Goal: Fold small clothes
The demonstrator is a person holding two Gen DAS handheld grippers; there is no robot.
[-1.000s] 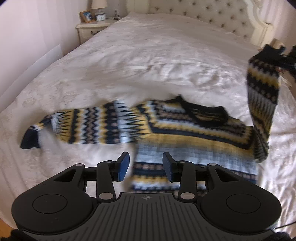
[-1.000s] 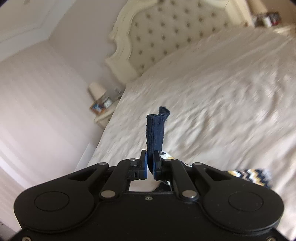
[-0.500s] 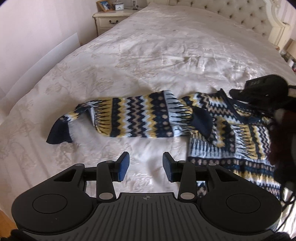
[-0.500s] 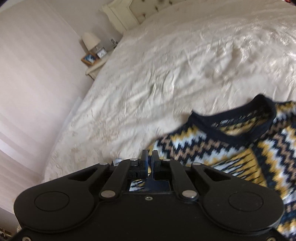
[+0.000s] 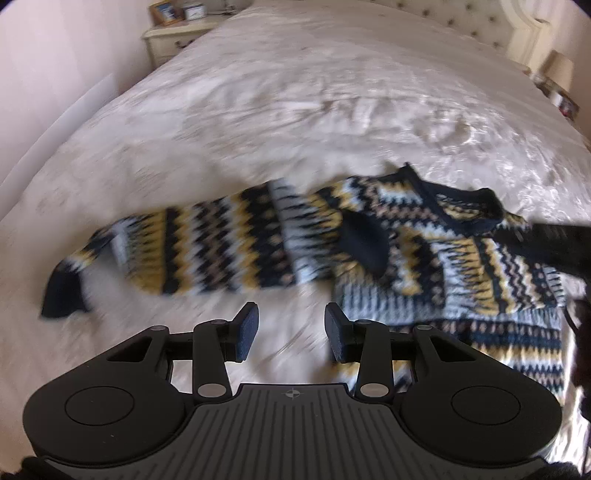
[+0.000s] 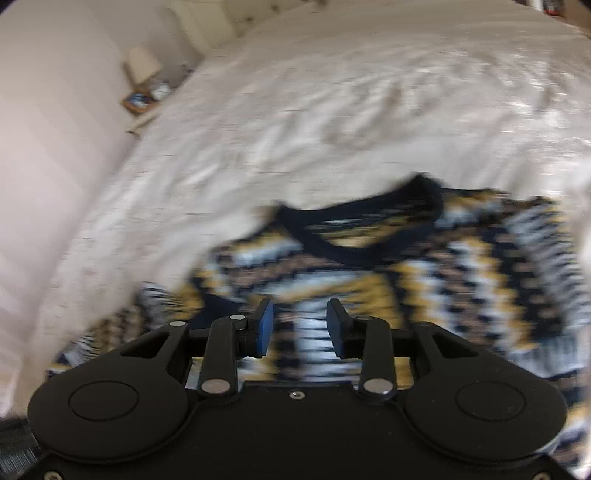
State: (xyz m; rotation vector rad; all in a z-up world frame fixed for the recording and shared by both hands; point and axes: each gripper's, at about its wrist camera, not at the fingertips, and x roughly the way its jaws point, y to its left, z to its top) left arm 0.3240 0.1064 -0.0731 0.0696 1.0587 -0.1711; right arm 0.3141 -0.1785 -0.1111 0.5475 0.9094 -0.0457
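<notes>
A small knitted sweater in navy, yellow and pale blue zigzags lies flat on the white bedspread. Its left sleeve stretches out to the left. The right sleeve is folded across the chest, its dark cuff resting near the left shoulder. My left gripper hovers open over bare bedspread, just below the outstretched sleeve. In the right wrist view, my right gripper hangs above the sweater's chest, below the navy neckline. Its jaws are opening with nothing between them. The picture is blurred.
A cream nightstand with a picture frame and clock stands at the bed's far left corner. The tufted headboard runs along the back, with a lamp at the far right. A pale wall borders the bed's left side.
My right gripper carried the right sleeve down across the chest, let go of its cuff and opened. My left gripper shifted left, from over the hem to below the outstretched sleeve.
</notes>
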